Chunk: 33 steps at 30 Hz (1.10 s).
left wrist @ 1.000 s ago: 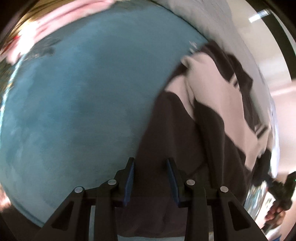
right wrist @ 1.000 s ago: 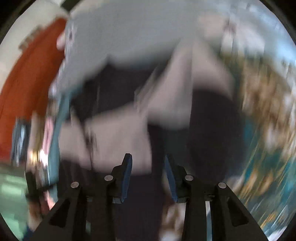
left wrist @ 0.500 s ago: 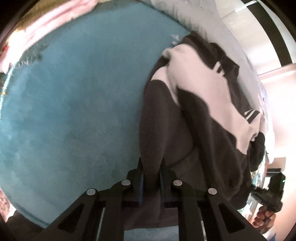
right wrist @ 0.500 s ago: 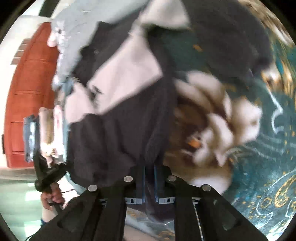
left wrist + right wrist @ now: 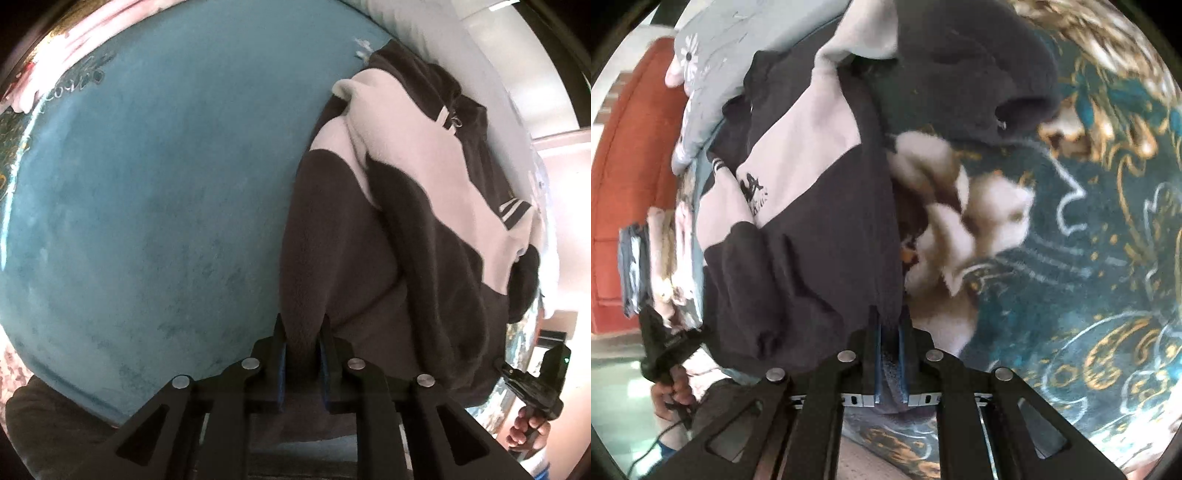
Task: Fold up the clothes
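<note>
A dark grey and cream fleece jacket (image 5: 399, 229) lies on a plain blue bedspread (image 5: 155, 192). My left gripper (image 5: 302, 332) is shut on the dark hem fold at the jacket's near edge. In the right wrist view the same jacket (image 5: 812, 206) hangs stretched, with a small black logo on its cream band. My right gripper (image 5: 889, 325) is shut on the jacket's dark edge. The other gripper shows at the edge of each view, held in a hand (image 5: 532, 391) (image 5: 665, 347).
A grey floral pillow (image 5: 713, 48) lies behind the jacket. A teal and gold patterned cover (image 5: 1089, 258) with a cream floral patch (image 5: 964, 229) spreads to the right. Pink cloth (image 5: 44, 55) lies at the far left. An orange-red door (image 5: 624, 177) stands at the left.
Both grippers were open over the jacket a second ago. They have closed on its dark edges, and the jacket is now pulled taut between them.
</note>
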Motion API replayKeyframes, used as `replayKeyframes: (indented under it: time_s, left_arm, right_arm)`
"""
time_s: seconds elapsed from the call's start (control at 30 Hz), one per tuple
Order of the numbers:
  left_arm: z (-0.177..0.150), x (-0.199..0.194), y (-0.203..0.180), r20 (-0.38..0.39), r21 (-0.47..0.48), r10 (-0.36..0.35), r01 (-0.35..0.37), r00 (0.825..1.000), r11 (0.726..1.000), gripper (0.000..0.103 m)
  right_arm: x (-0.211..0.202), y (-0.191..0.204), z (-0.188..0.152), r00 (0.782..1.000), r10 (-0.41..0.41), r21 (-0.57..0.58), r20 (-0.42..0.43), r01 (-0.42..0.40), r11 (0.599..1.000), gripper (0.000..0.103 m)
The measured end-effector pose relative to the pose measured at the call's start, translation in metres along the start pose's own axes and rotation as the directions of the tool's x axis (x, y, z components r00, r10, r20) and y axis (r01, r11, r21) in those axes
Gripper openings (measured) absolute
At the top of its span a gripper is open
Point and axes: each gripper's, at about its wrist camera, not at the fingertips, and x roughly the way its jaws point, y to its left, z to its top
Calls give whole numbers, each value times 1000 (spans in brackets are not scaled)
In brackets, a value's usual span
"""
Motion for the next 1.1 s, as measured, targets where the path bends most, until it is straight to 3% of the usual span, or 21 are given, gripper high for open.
replayKeyframes:
  time_s: [0.13,0.2,0.3,0.43,0.6,0.63,0.67,0.7,0.8,0.9,1.0,1.03,1.07,1.1]
  left_arm:
    - [-4,-28,-2,86,28,13,-15,996,1000,26]
    - [-8,-40,1,145,15,35,-37,989,999,27]
    - [6,-49,-4,203,-17,-1,5,979,1000,27]
    - [10,-40,-25,201,-19,-71,77,977,997,27]
    - [16,-22,-36,189,-35,-118,127,975,991,27]
    - [14,-21,-35,187,-39,-124,134,975,990,27]
    - [15,-20,-35,186,-41,-127,137,974,990,27]
    - [19,-15,-36,183,-44,-132,142,974,989,27]
    - [30,-12,-35,178,-56,-156,168,972,984,27]
    - [47,-7,-34,177,-102,-212,232,961,967,27]
    - [64,-1,-37,186,-145,-282,310,941,940,28]
    - [70,2,-38,190,-157,-295,325,937,932,30]
    - [75,6,-40,189,-172,-300,332,935,927,31]
    - [81,11,-43,184,-188,-309,342,933,921,32]
  right_arm:
    - [-36,32,9,980,-137,-146,142,157,977,34]
    - [-36,49,8,984,-63,-217,168,100,971,45]
    - [6,71,11,992,98,-215,74,-80,973,48]
    - [57,79,19,971,239,-104,21,-236,966,48]
    - [87,92,14,969,238,-106,-64,-244,964,42]
    - [88,97,12,972,222,-130,-76,-231,964,38]
    - [88,102,10,976,201,-160,-87,-213,964,16]
    - [77,109,14,981,183,-203,-66,-193,960,10]
    - [33,130,34,990,139,-334,33,-121,935,9]
    - [-10,152,53,985,108,-452,137,-35,892,9]
    - [-53,173,72,966,89,-552,242,61,831,8]
    - [-72,178,81,949,87,-576,302,108,811,9]
    - [-82,181,93,935,73,-580,347,154,800,9]
    - [-80,178,108,934,34,-571,357,190,798,9]
